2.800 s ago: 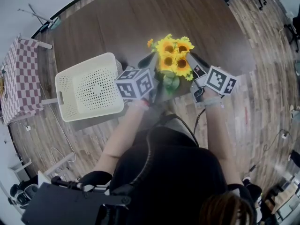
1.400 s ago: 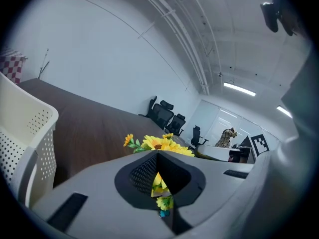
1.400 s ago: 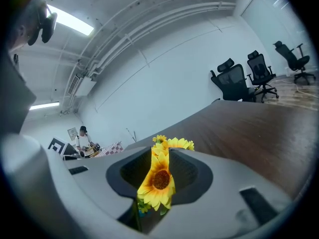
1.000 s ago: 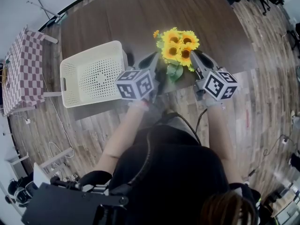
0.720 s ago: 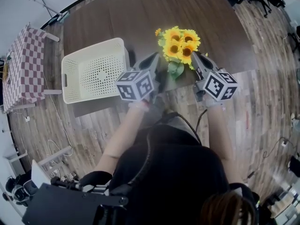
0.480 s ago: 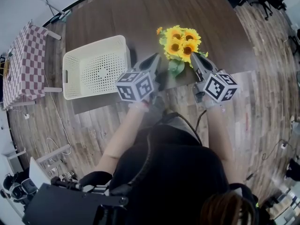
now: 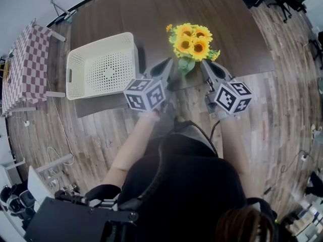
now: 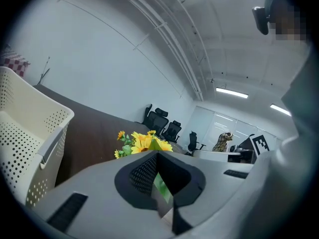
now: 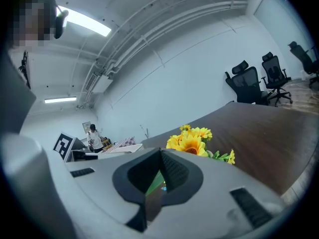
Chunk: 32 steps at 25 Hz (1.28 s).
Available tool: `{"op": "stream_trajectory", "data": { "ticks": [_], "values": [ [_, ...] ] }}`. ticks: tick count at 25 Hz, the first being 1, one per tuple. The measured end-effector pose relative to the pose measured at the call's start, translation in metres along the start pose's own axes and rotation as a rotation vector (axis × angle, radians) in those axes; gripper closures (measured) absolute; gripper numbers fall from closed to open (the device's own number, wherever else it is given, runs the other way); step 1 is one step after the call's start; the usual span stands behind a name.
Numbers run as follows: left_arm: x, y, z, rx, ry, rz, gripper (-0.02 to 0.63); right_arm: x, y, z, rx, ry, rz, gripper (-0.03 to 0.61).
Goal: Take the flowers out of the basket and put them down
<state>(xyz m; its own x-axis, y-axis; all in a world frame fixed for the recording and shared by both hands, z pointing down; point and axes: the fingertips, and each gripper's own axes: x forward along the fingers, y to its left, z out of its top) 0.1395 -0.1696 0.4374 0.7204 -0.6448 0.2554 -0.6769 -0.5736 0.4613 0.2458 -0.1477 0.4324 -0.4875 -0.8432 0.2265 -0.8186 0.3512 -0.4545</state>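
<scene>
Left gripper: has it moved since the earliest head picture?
Yes. Against the basket, the left gripper has drawn back toward the person: its cube overlapped the basket's right wall, now sits off its near corner.

Basket [image 7: 103,72] stands left of flowers [image 7: 191,40]; bare tabletop [image 7: 151,9] beyond them.

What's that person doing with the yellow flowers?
The person is holding a bunch of sunflowers with two grippers. The left gripper and the right gripper are both shut on its green stems. The bunch is out of the white basket, beside it over the brown table. I can't tell if it touches the table.
</scene>
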Motion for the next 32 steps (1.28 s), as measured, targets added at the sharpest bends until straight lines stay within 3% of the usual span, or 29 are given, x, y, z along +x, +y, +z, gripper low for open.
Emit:
{"op": "stream_trajectory", "data": {
  "ticks": [13,32],
  "values": [
    [-0.022,-0.035,-0.024,0.056,-0.008,-0.032,0.614,-0.032,0.023,-0.019,-0.074,0.015,0.037,0.578],
    [-0.041,-0.045,-0.029,0.107,0.021,-0.094,0.614,-0.036,0.055,-0.029,-0.100,-0.017,0.049,0.578]
  ]
}}
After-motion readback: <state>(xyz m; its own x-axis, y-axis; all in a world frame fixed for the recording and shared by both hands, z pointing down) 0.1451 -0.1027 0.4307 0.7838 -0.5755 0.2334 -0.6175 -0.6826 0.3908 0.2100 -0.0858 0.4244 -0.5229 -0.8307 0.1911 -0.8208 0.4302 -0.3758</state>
